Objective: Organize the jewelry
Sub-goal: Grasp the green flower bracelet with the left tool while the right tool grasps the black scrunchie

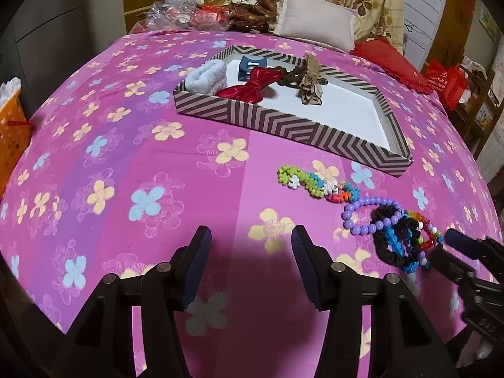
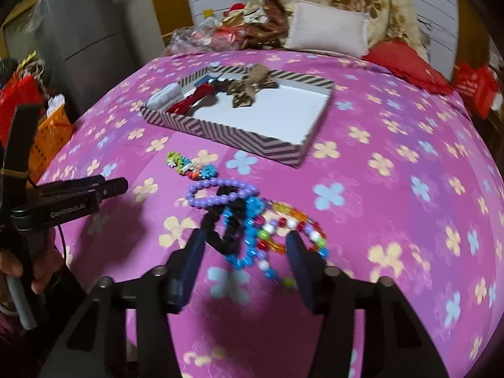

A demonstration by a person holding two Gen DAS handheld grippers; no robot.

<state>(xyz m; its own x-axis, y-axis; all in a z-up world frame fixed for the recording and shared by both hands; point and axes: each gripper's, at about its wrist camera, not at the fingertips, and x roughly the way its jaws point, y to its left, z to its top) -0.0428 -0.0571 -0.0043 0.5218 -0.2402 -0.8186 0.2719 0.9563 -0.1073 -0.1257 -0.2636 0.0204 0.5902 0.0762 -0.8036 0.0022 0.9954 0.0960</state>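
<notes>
A striped tray (image 1: 283, 127) (image 2: 226, 135) on the pink flowered bedspread holds a red bow (image 1: 252, 86), a pale blue scrunchie (image 1: 206, 77), a brown bow (image 1: 310, 86) and a blue clip (image 1: 250, 66). In front of it lie a multicoloured flower-bead bracelet (image 1: 318, 184) (image 2: 192, 165), a purple bead bracelet (image 1: 367, 215) (image 2: 217, 193), a black scrunchie (image 1: 392, 242) (image 2: 225, 223), a blue bead bracelet (image 2: 249, 239) and multicoloured bead bracelets (image 2: 293, 230). My right gripper (image 2: 245, 245) is open, its fingers either side of this pile. My left gripper (image 1: 251, 239) is open and empty over bare bedspread.
A white pillow (image 1: 318, 19), a red cushion (image 1: 387, 60) and piled cloth and bags lie at the bed's far end. An orange basket (image 1: 11, 135) stands off the left edge. A red bag (image 1: 447, 82) sits at the right.
</notes>
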